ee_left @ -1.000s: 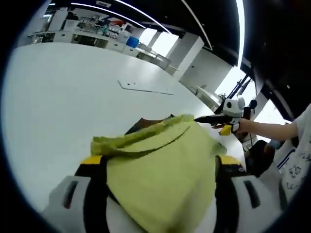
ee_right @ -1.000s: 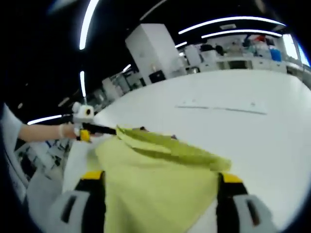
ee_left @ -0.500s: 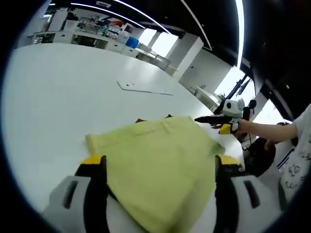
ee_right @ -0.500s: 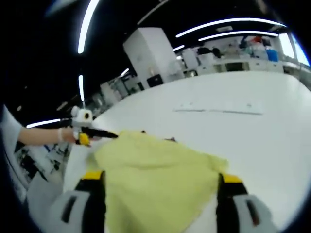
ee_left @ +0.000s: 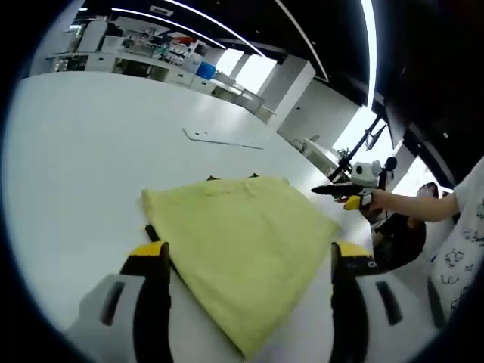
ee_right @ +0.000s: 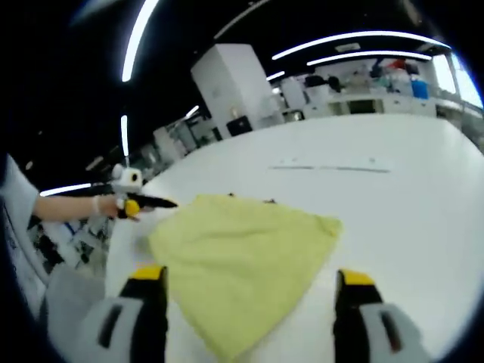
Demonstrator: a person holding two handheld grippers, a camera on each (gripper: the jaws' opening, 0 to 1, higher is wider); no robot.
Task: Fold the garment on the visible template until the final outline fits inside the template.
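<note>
- Garment: folded flat on the white surface, lying between both tongs, over a dark template that shows only at its far edge.
- Left tongs and right tongs: wide, holding nothing.
- Risk: a corner may overhang the template, and regripping could drag the fold loose.
- Containers: none seen.

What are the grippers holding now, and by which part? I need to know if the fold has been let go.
Nothing is held. The yellow-green garment lies flat on the white table, and both the left gripper and right gripper stand open, jaws apart and clear of the cloth.
</note>
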